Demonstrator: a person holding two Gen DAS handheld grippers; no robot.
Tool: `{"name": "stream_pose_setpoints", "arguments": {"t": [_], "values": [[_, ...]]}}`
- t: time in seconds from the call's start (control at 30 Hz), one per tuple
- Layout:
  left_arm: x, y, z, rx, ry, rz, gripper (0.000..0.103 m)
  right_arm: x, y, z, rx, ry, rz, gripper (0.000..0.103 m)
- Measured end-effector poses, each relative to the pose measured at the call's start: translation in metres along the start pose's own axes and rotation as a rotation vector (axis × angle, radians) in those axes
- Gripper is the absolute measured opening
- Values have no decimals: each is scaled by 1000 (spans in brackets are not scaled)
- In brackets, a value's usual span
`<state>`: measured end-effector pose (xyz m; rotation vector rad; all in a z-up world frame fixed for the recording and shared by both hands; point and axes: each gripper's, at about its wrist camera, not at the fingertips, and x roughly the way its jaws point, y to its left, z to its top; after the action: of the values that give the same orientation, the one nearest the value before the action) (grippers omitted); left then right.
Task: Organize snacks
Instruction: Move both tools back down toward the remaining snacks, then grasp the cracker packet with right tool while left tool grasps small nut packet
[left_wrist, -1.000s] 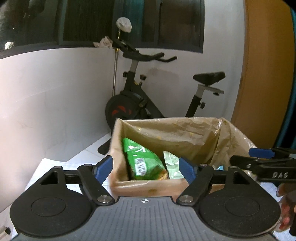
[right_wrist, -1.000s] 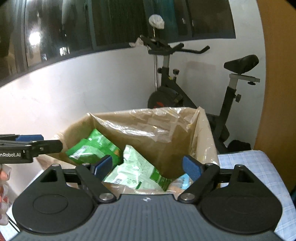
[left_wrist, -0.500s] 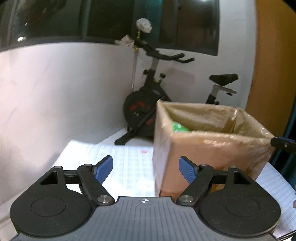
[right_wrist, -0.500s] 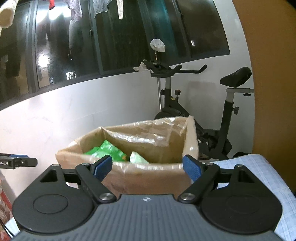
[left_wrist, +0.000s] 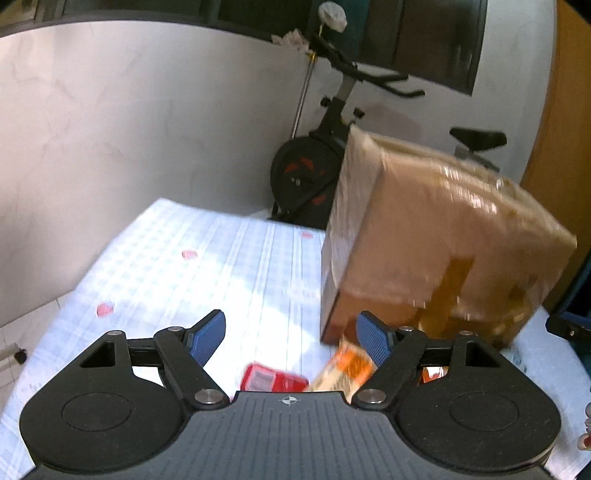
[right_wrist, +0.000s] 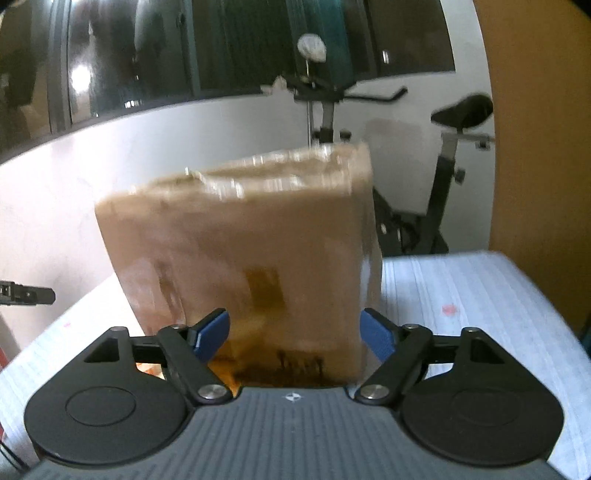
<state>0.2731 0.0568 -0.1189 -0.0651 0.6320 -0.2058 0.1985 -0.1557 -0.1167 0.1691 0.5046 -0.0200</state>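
Note:
A brown cardboard box (left_wrist: 424, 236) lined with clear plastic stands on the checked tablecloth (left_wrist: 207, 266); it also fills the right wrist view (right_wrist: 243, 258), blurred. My left gripper (left_wrist: 291, 334) is open and empty, low over the cloth to the left of the box. A red snack packet (left_wrist: 269, 378) and an orange snack packet (left_wrist: 347, 367) lie on the cloth just below its fingertips. My right gripper (right_wrist: 295, 332) is open and empty, close in front of the box's near wall. The box's inside is hidden in both views.
An exercise bike (left_wrist: 325, 158) stands behind the table by the white wall; it also shows in the right wrist view (right_wrist: 443, 177). An orange wooden panel (right_wrist: 535, 147) is at the right. The left gripper's tip (right_wrist: 26, 293) shows at the left edge of the right wrist view.
Both grippers have dropped from above the box's opening to table level. The left one has swung left, and the red and orange packets have come into view. Both stay open.

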Motion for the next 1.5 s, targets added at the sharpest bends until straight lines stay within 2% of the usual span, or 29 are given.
{"name": "stream_pose_setpoints", "arguments": {"t": [0.17,0.4,0.67,0.87,0.97,1.13,1.27,1.33,1.37,1.4,1.5], "values": [[0,-13,-29,14,54,-53,76,-1,-6,-27,18,69,-21,74],[1,-45,-76,150,159,-134,64,-4,-10,-61,60,150,-40,69],[8,-67,-97,274,233,-186,53,-5,-7,-78,80,187,-49,68],[19,-69,-104,282,287,-167,50,-8,-6,-81,71,186,-65,68],[23,-67,-109,266,300,-158,31,-8,-8,-83,63,182,-87,68],[19,-60,-113,198,268,-134,27,-4,-12,-90,34,188,-135,68],[18,-61,-115,187,256,-128,27,4,-13,-92,-7,189,-140,67],[17,-62,-115,187,251,-123,27,9,-14,-92,-27,196,-126,62],[17,-62,-116,187,248,-117,27,11,-13,-92,-39,202,-115,55],[17,-63,-116,187,244,-105,27,14,-12,-92,-54,207,-110,53],[17,-57,-114,163,237,-70,27,17,-12,-91,-67,210,-109,51]]}}
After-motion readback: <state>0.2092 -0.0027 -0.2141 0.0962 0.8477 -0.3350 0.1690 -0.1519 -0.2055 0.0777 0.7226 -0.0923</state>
